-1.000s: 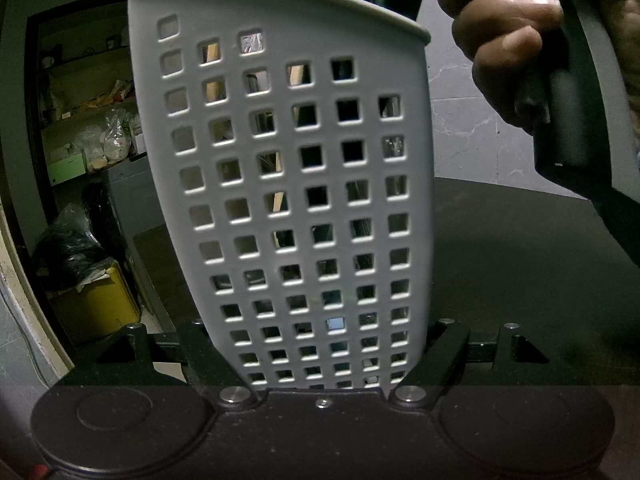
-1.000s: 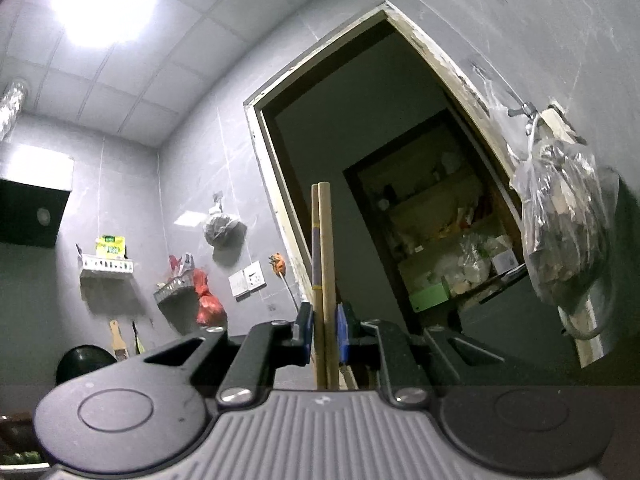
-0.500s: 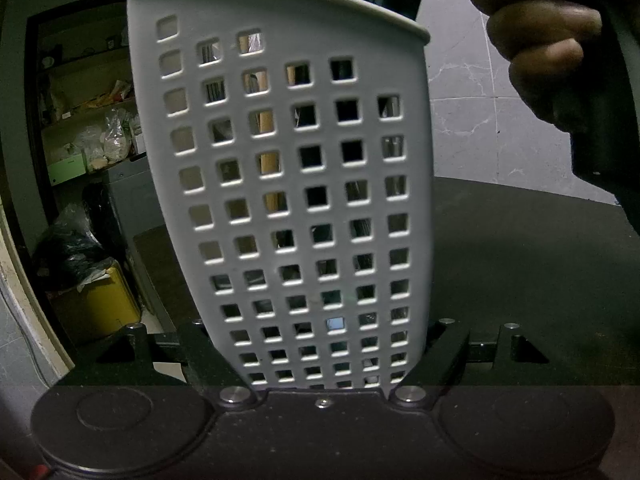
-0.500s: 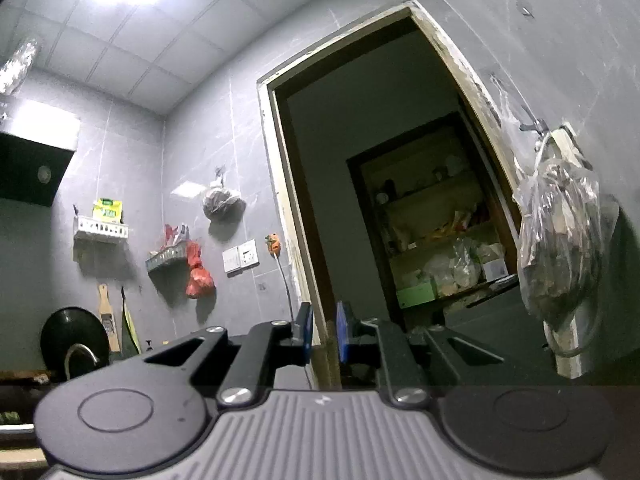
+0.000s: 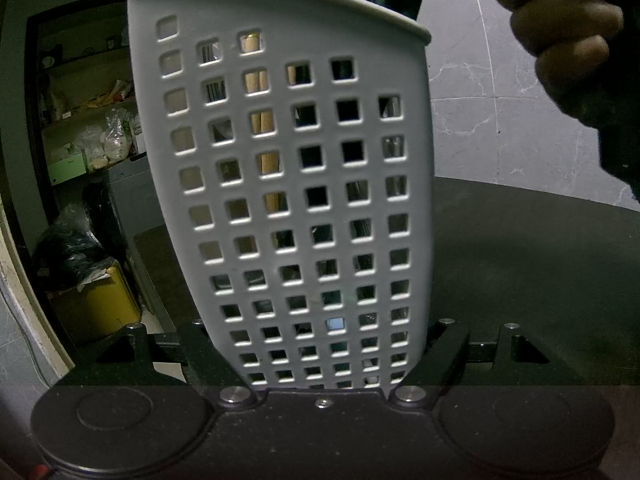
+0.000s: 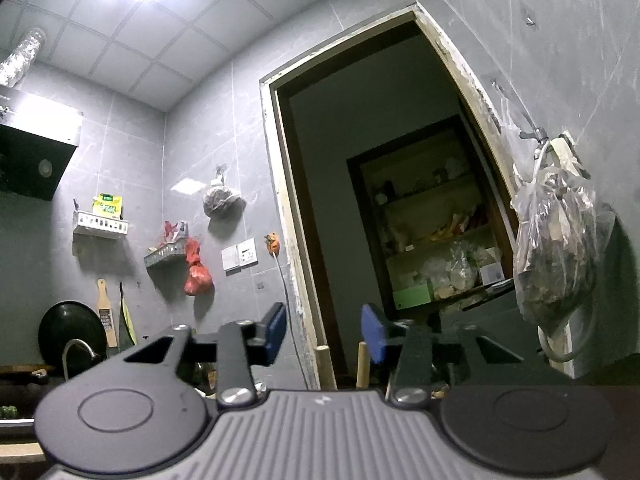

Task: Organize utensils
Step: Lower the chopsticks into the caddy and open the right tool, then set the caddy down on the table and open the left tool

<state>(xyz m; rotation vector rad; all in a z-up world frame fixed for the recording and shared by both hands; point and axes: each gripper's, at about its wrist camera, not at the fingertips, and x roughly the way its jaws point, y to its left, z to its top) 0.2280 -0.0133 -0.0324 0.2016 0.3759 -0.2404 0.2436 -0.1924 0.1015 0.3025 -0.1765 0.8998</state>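
A white perforated utensil holder point(image 5: 304, 184) stands upright on the dark counter, filling the left wrist view. My left gripper point(image 5: 326, 340) is shut on its lower part, one finger on each side. Wooden chopsticks point(image 5: 262, 120) show through its holes and above its rim. In the right wrist view my right gripper point(image 6: 324, 334) points slightly upward and its jaws are opening. The two chopstick tops point(image 6: 325, 364) stand low between the blue pads point(image 6: 276, 330), untouched by them. A hand point(image 5: 560, 40) holding the right gripper is above and to the right of the holder.
The dark counter point(image 5: 520, 260) stretches to the right of the holder, with a grey tiled wall behind. A doorway point(image 6: 380, 200) leads to storage shelves. A plastic bag point(image 6: 556, 248) hangs on the right wall. A black pan point(image 6: 72, 332) and a tap are at far left.
My right gripper's jaws have parted and the chopsticks have dropped from between the pads down into the holder. The hand above the holder has shifted up and right. The left gripper holds still.
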